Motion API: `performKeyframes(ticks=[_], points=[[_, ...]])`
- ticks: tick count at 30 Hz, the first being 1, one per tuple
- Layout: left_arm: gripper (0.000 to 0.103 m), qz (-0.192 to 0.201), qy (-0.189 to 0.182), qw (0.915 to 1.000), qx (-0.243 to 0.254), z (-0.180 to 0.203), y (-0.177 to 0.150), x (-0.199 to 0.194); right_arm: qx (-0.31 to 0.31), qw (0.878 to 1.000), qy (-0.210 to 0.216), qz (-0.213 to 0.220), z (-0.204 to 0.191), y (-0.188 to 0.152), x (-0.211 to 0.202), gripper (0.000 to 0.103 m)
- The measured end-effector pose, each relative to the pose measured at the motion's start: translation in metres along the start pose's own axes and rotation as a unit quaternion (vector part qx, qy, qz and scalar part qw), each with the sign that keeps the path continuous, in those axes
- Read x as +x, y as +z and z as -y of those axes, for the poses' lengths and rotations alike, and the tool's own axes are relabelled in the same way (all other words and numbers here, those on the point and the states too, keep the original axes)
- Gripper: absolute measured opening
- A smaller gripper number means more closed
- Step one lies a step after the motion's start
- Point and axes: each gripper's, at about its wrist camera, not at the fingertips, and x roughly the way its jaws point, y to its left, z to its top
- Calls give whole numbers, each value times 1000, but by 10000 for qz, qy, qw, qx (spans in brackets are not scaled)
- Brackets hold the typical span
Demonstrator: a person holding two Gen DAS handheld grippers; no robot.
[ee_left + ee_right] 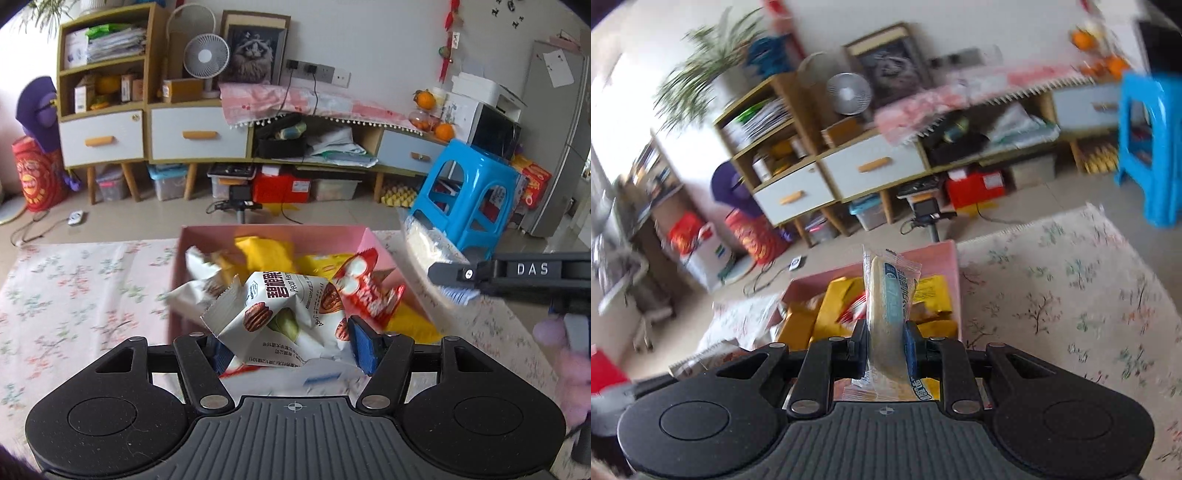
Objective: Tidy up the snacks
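Above the near edge of the pink box point(207, 236), your left gripper point(291, 343) is pinching a white pecan packet point(280, 317), its blue pads point(364, 345) pressed into the crinkled sides so the packet fans up and forward over the box. Your right gripper point(886, 347) is clamped on a slim clear-wrapped wafer packet point(888, 302), which stands on edge with its long axis running straight ahead along the fingers, toward the box's far wall. From the left camera that right gripper point(458, 284) sits off the box's right wall, so it looks the farther of the two from the pile. Inside the box lie yellow packets point(266, 254), a red-and-white packet point(365, 291) and other white ones, heaped loosely. Both loads point into the box, so the next move probably turns on height and heading: the left one seems already over the opening, while the right one must likely travel leftward across the box's right wall before letting go. The floral cloth point(1052, 295) spreads on either side of the box.
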Motion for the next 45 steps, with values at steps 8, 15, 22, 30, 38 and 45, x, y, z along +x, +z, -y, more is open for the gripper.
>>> performKeyframes(ticks=[8, 15, 22, 30, 38, 45], points=[[61, -137, 82, 9999, -63, 0, 8, 35, 807, 9966, 83, -164, 17, -2, 22, 9], [63, -118, 99, 9999, -43, -2, 9, 46, 918, 9956, -1, -209, 23, -3, 29, 11], [84, 16, 83, 9999, -60, -2, 6, 33, 552, 9983, -170, -47, 18, 3, 20, 39], [91, 37, 157, 9996, -214, -7, -1, -2, 321, 9993, -166, 48, 13, 1, -4, 65], [97, -64, 325, 9993, -158, -8, -21, -33, -355, 9984, -430, 1, -1, -19, -34, 78], [98, -301, 590, 9975, -246, -10, -43, -56, -865, 9938, -673, -193, -17, -45, -54, 84]])
